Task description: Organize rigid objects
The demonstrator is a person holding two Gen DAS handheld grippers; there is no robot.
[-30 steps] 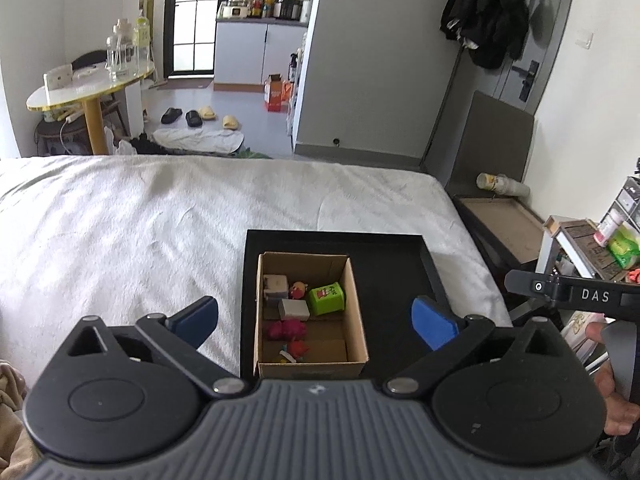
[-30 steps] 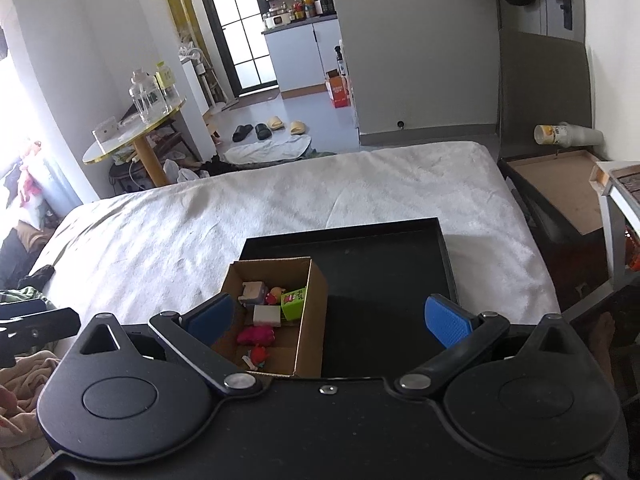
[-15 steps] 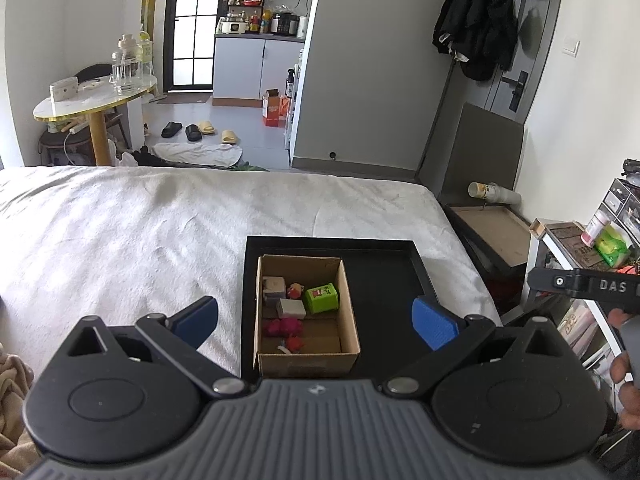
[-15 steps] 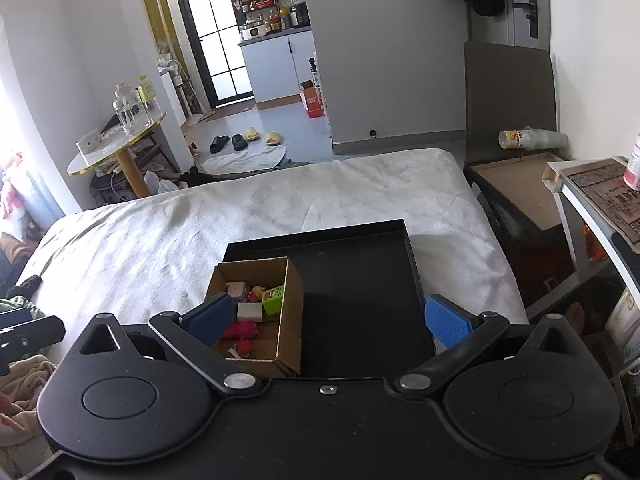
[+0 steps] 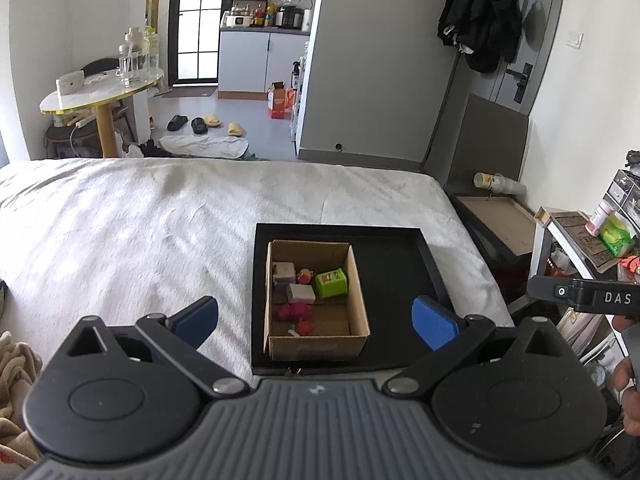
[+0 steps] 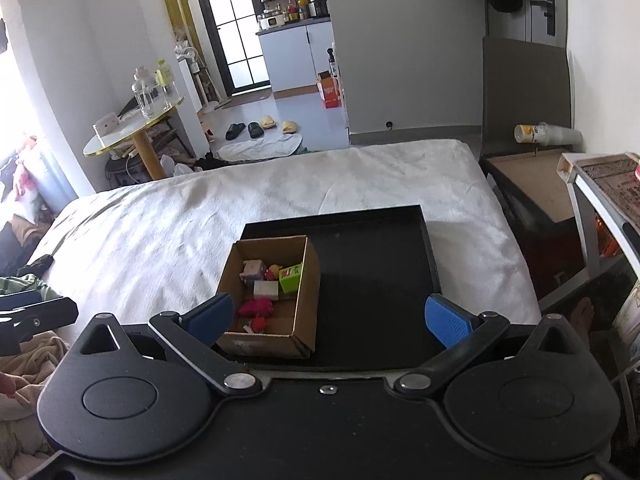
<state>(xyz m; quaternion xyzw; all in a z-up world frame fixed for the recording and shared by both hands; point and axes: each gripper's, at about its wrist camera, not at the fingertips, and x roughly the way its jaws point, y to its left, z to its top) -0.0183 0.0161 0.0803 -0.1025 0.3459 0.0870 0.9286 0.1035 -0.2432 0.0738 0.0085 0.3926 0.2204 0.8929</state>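
Observation:
An open cardboard box [image 5: 357, 300] stands in the left half of a black tray [image 5: 396, 264] on the white bed. It holds several small toys: a green cube [image 5: 331, 282], a white block [image 5: 301, 293], a pink piece [image 5: 292, 312] and a red piece [image 5: 305, 326]. The box [image 6: 308, 292] and tray [image 6: 376, 256] also show in the right wrist view. My left gripper [image 5: 316, 320] is open and empty, above the tray's near edge. My right gripper [image 6: 328, 316] is open and empty, also held back above the tray's near edge.
The white bed [image 5: 140, 224] spreads to the left and beyond the tray. A low cabinet [image 5: 496, 216] and a shelf of items [image 5: 592, 240] stand right of the bed. A round table [image 5: 104, 88] stands beyond its far left. Crumpled cloth [image 5: 16, 364] lies near left.
Both grippers have pulled back and risen, so the box and tray look smaller and farther. Both stay open. The toys in the box have not moved.

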